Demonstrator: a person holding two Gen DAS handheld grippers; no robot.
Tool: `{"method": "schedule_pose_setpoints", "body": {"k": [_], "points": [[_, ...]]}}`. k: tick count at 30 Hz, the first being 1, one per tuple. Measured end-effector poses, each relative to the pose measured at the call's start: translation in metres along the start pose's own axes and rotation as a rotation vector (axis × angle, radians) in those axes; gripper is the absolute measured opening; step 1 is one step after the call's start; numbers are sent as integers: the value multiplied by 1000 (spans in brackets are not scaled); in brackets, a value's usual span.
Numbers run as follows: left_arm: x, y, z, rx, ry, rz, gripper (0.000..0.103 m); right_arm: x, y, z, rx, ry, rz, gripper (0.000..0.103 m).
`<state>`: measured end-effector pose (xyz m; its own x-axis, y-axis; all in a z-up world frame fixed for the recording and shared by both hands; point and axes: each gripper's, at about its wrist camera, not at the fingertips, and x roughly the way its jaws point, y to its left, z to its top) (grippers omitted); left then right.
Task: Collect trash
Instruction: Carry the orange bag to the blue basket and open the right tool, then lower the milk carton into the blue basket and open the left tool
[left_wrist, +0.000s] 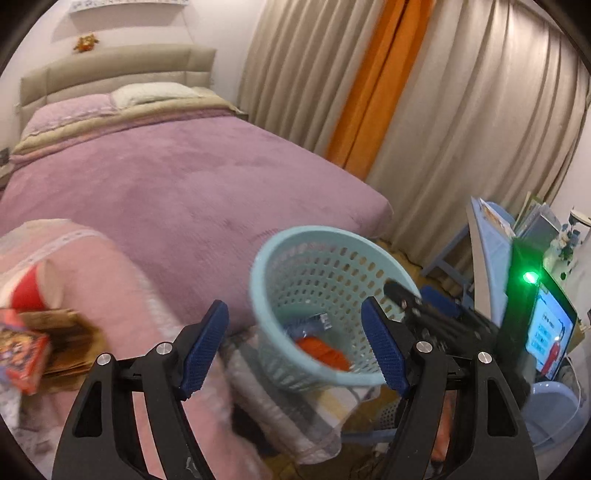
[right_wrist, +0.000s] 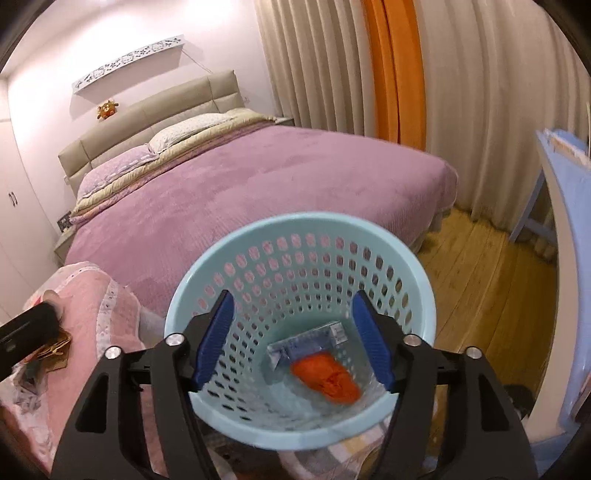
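Observation:
A light blue perforated basket (right_wrist: 295, 236) stands tilted by the bed's foot and also shows in the left wrist view (left_wrist: 266, 295). Inside lie an orange crumpled piece (right_wrist: 327, 376) and a clear plastic wrapper (right_wrist: 306, 341). My right gripper (right_wrist: 293, 339) is open over the basket's mouth, empty. My left gripper (left_wrist: 295, 343) is open and empty, left of the basket. On a pink quilt (left_wrist: 110, 280) at the left lie a red paper cup (left_wrist: 33, 284), a colourful red box (left_wrist: 20, 350) and brown paper (left_wrist: 70, 343).
A bed with a purple cover (left_wrist: 184, 184) fills the middle. Beige and orange curtains (right_wrist: 391, 66) hang behind. A blue desk (right_wrist: 569, 206) and a lit screen (left_wrist: 550, 332) stand at the right. Wooden floor (right_wrist: 480, 273) lies between bed and desk.

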<state>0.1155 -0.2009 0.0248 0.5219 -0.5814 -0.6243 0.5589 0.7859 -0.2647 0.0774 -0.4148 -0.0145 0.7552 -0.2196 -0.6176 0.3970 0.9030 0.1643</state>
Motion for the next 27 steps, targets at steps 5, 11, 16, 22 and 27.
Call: {"method": "schedule_pose_setpoints", "body": {"k": [5, 11, 16, 22, 27], "points": [[-47, 14, -18, 21, -54, 58, 73, 20, 26, 5, -107, -55, -125, 69], [-93, 40, -43, -15, -82, 100, 73, 60, 48, 0, -222, -53, -275, 69], [-120, 66, -62, -49, -98, 158, 73, 89, 46, -2, -237, 12, -324, 69], [-138, 95, -77, -129, -105, 190, 73, 88, 49, -4, -230, 30, -333, 69], [-148, 106, -84, -147, -119, 199, 73, 70, 49, -16, -171, 83, -275, 69]]}}
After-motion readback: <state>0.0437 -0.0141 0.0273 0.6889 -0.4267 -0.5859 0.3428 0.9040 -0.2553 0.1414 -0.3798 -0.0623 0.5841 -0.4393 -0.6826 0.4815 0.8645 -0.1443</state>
